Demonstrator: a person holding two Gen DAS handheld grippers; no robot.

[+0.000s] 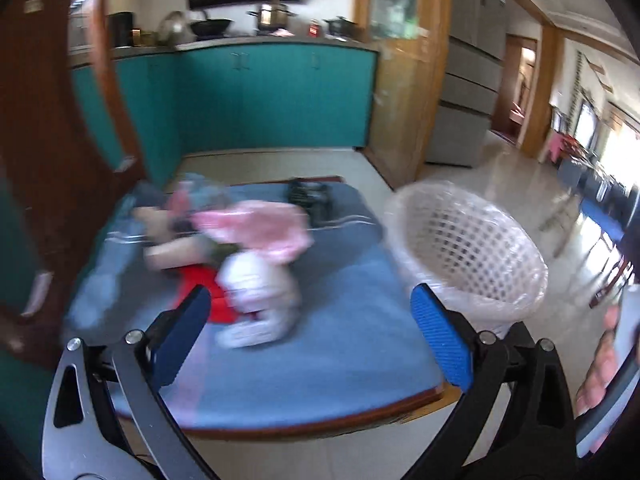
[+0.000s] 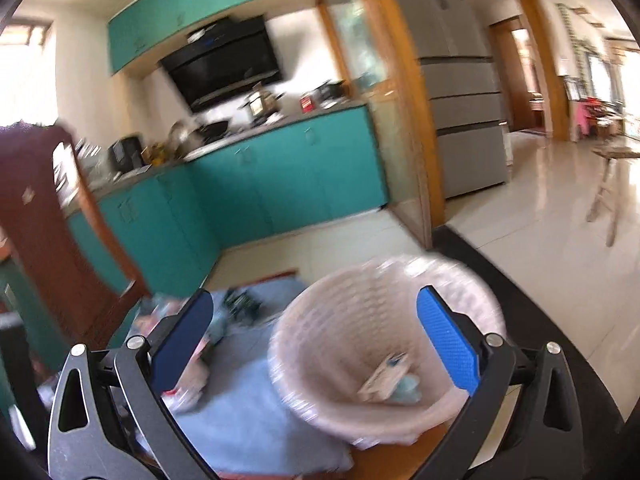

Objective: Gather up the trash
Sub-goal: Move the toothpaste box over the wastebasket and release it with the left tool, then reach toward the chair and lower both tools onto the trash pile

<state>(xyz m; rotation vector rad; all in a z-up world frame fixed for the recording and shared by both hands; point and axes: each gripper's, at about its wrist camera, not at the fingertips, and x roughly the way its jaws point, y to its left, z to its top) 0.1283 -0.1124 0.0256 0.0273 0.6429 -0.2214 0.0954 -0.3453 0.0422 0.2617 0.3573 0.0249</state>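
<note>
- Teal cabinets [image 1: 280, 96] and a grey refrigerator [image 2: 460, 80] are standing behind your work area; a brown wooden chair back [image 1: 60, 120] is rising at the left edge of the table.
- The table [image 1: 320, 428] is lying under a blue cloth [image 1: 340, 340], and nothing is standing between your grippers and the items on it.
- The white lattice basket [image 1: 468, 256], lined with clear plastic, is sitting at the table's right side, near the pile but apart from it.
- The trash pile [image 1: 240, 248] is lying left of centre on the cloth: a pink plastic bag [image 1: 256, 228], a crumpled white wrapper [image 1: 260, 296] and a red piece [image 1: 204, 292], all blurring with motion.
- You are holding the left gripper [image 1: 312, 340] with fingers spread, gripping nothing, low over the cloth.
- You are holding the right gripper [image 2: 316, 344] likewise spread and empty, just before the basket.
- Only the right wrist view is looking into the basket, where a flat paper scrap [image 2: 384, 378] and a pale blue piece [image 2: 408, 390] are lying; only the left wrist view is showing the pile clearly.
</note>
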